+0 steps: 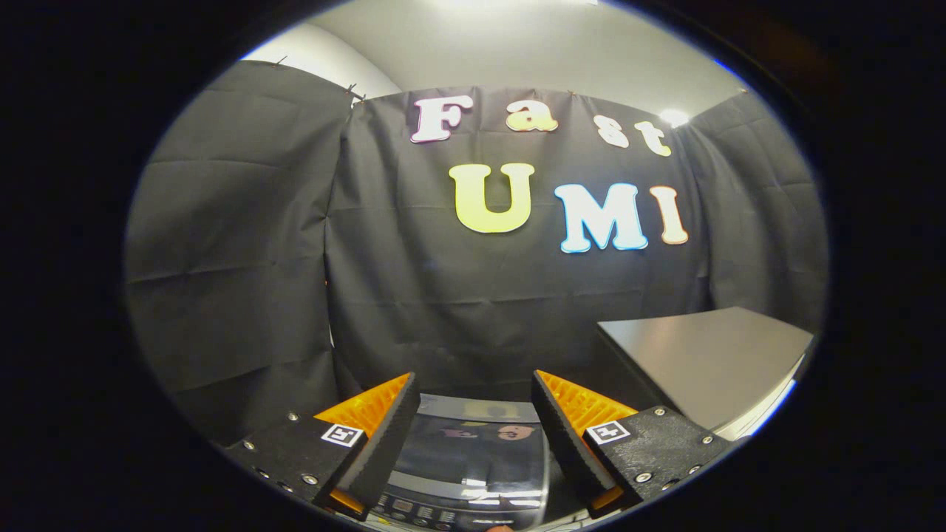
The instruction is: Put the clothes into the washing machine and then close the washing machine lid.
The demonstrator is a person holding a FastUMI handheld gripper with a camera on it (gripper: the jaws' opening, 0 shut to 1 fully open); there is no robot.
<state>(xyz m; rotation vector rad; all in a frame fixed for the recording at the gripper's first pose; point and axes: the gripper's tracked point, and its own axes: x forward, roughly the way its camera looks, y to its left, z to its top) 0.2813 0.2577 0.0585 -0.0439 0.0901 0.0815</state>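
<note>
My gripper [473,414] is open, its two fingers spread wide with nothing between them. Below and between the fingers lies the washing machine [473,458], seen from above. Its dark glossy lid [465,447] lies flat and shut, mirroring the booth wall. A control panel [429,510] with small buttons runs along the machine's near edge. I see no clothes here.
A grey flat-topped table or cabinet [702,362] stands to the right of the machine, just beyond my right finger. The black cloth wall [458,295] hangs close behind the machine and wraps round on both sides.
</note>
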